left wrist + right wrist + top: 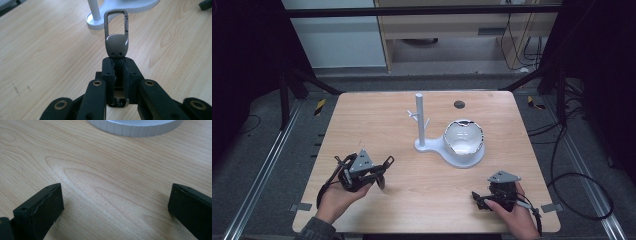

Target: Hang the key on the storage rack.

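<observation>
Above the tabletop (362, 125), left claw (117, 66) clamps a metal carabiner clip (116, 35) by its base, loop toward the white peg stand (420, 122). Right claw (115, 202) gapes empty. Approach a peg squarely, slowly.

The high view looks forward and down over the whole tabletop (377, 125). Each gripper view sits low, close to the wood, facing the white stand (452, 150) toward twelve o'clock; all three views share its base.

Left gripper (117, 67) fingers pinched together, right gripper (115, 202) fingers spread wide.
</observation>
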